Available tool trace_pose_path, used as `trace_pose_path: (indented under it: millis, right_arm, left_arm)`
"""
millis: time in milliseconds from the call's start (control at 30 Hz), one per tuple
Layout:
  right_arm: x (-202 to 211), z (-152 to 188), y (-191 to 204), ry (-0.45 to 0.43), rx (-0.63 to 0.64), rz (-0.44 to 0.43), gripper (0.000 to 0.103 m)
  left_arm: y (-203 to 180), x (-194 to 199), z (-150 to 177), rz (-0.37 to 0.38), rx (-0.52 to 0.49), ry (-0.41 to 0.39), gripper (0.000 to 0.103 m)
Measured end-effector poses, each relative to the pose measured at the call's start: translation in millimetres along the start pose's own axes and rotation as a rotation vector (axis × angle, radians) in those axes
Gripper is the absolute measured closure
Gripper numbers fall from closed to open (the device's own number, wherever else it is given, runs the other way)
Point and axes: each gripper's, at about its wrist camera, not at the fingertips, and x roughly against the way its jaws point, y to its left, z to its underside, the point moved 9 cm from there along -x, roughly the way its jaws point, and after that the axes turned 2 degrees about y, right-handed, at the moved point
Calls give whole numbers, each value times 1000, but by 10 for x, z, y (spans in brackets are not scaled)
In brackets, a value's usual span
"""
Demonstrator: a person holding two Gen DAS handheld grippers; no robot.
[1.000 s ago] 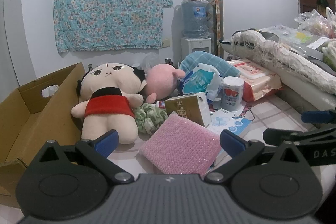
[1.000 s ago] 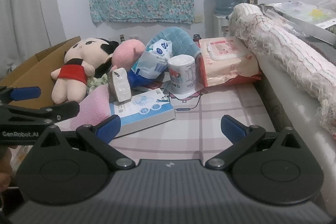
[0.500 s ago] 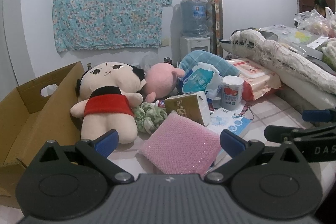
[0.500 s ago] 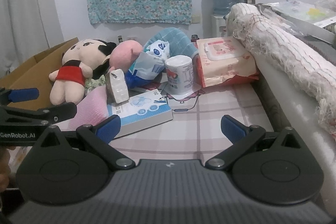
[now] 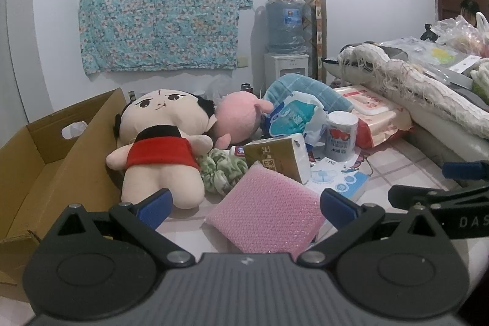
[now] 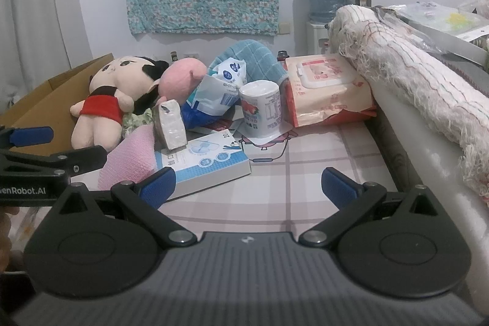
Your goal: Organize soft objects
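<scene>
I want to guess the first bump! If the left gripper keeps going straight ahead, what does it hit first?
Most likely the pink sponge: it lies right between the open left gripper fingers, nearest of all.

Open checked cloth [image 6: 308,173] lies bare ahead of the right tool [image 6: 247,188], a clear lane up to the cup [image 6: 259,109] and wipes pack [image 6: 327,87]. On its right the lane is walled by the ledge [image 6: 428,173] and the rolled rug [image 6: 412,81]. Left of it the flat box [image 6: 207,164] and tissue pack [image 6: 171,124] block the way. Ahead of the left tool [image 5: 244,206] the pink sponge [image 5: 269,210] lies close, the doll [image 5: 162,148] just left, leaning against the carton [image 5: 61,161], whose inside is open. Behind, the pile is packed tight.
</scene>
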Motion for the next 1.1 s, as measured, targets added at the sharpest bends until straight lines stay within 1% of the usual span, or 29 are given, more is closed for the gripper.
trace_pose_path:
  millis: [600,700,733,800,867,933,1033,1100]
  right_arm:
    - [-3,-7,38,-1,0,-11,1]
    - [-41,-10,43,4,-3,-16,1]
    - [-60,-6,43,9,-5,-17,1]
    - [-91,-9,42,16,-13,-23,1]
    - [-97,-24,59,10,-19,-41,1]
    - [-106,-41,69,-1,-13,-44,1]
    - [-176,-55,39,2,-19,-45,1]
    - [-265,-73,-26,8,-79,-68,1]
  left_arm:
    - [31,-2,27,-6,5,2,0]
    - [95,7,56,-10,4,7,0]
    - [116,12,70,-3,3,13,0]
    - [141,30,106,49,-2,28,0]
    - [175,54,155,115,28,43,1]
    - [194,53,220,160,45,56,2]
    - [200,22,305,175,19,58,2]
    - [165,-5,318,187,-25,44,2]
